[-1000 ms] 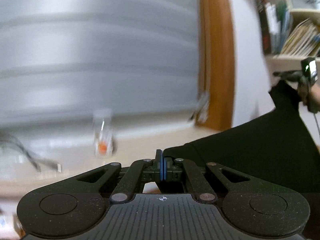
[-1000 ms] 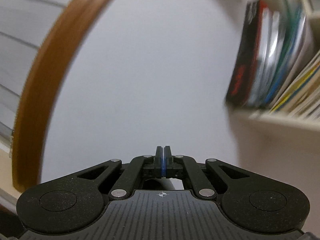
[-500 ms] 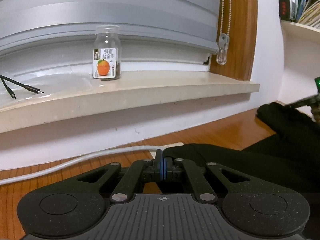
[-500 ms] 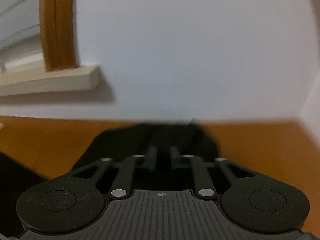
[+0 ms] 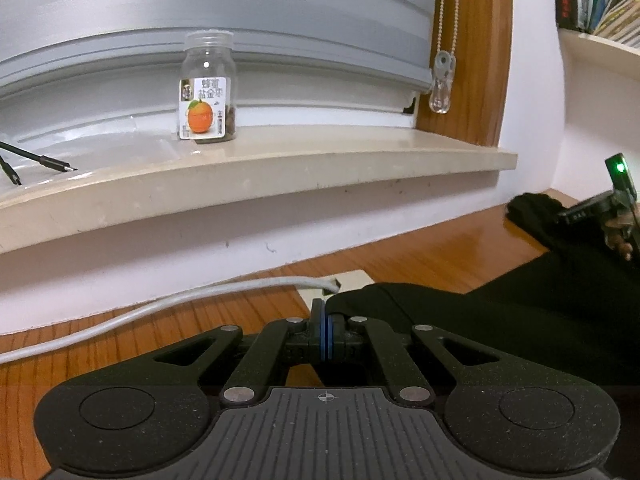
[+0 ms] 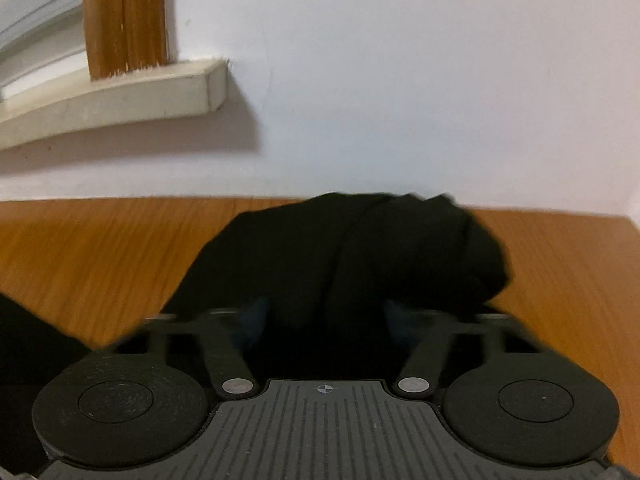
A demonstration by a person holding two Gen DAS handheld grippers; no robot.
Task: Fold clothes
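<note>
The black garment lies on the wooden table, spread from the tips of the left jaws off to their right.

The left gripper is fully closed, blue pads together. A corner of the cloth rises to its tips and seems pinched there, though the hold looks shallow.

The right gripper is blurred. Its jaws, which have just been closing, stand well apart in this view. A bunched hump of the garment sits between them and just ahead of them, and no pad is visibly pressing on it.

Likely troubles:
- The hump between the right jaws looks several layers thick. Closing on it could catch the wrong layers, so the fold would come out lumpy or skewed.
- If the right jaws close too high on the hump, the cloth may slide out once lifted.
- The left pinch sits at the very edge, so a hard pull from the right side could tug the corner free.
- A white cable ends just ahead and left of the left jaws. Sweeping that way could snag it or drag it under the cloth.
</note>
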